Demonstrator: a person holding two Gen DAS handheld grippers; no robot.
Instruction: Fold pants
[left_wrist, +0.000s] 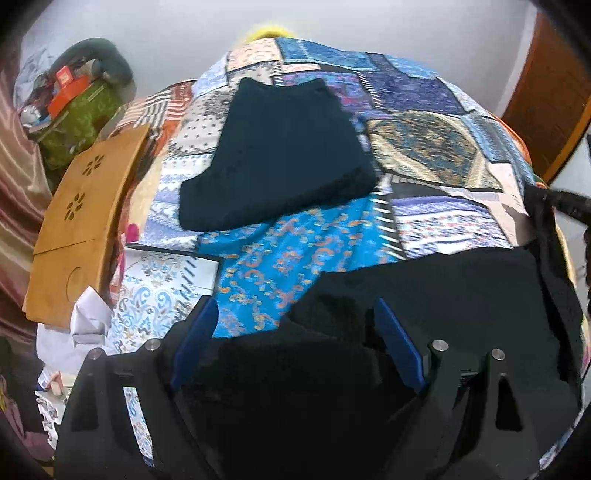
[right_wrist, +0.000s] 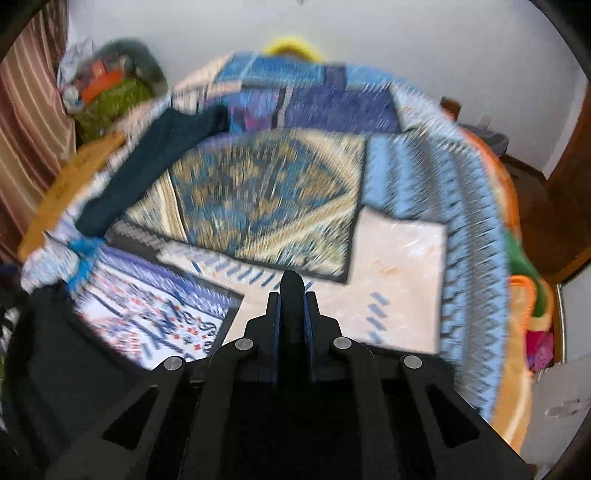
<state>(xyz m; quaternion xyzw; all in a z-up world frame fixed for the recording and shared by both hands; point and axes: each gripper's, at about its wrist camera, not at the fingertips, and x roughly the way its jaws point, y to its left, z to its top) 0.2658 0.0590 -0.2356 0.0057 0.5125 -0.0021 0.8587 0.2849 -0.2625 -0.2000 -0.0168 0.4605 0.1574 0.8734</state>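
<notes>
Pants near left fingers (wooden board beside quilt).

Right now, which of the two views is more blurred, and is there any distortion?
Right wrist view: strong motion blur over the patchwork bedspread. Left wrist view: mostly sharp, with the folded dark garment clear. Both views: fisheye bending and dark corners.

Plain white wall at the far end, evenly lit, nothing harsh. Bed covered in a busy patchwork quilt, mostly blues with some tan. Wooden board with flower cutouts leaning along the left edge. Striped pinkish curtain far left, with a green bundle of clutter piled beside it. Brown wooden door on the right.
</notes>
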